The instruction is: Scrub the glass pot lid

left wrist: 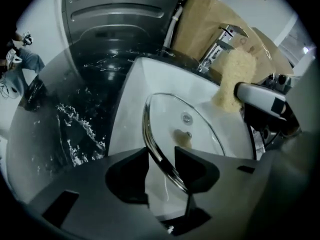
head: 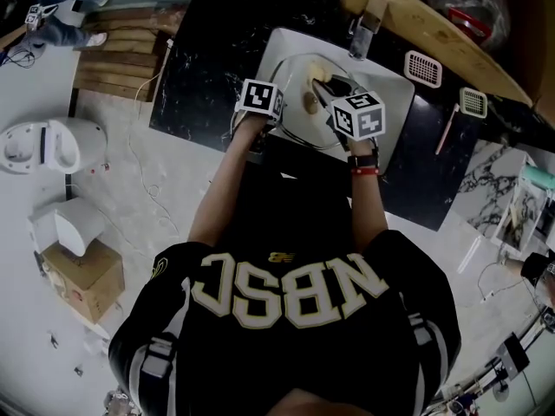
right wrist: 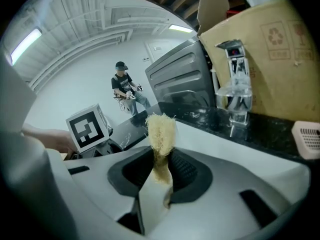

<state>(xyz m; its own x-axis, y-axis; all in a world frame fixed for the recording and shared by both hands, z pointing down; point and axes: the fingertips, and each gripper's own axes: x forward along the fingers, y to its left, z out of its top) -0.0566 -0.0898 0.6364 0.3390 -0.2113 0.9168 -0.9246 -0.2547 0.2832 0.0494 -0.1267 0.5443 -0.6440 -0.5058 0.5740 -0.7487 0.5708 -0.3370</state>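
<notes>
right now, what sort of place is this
Likely a staged kitchen sink station in a workshop or lab, not a home: a white sink in a black marble counter with a faucet, cardboard behind it.

A faucet point(head: 368, 20) stands on the black marble counter point(head: 208, 76), with what may be wooden planks point(head: 117, 59) beside it.

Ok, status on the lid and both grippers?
Left gripper shut on the glass pot lid at its rim, lid on edge in the sink. Right gripper shut on the scrub pad, not yet on glass. Nothing between them.
</notes>
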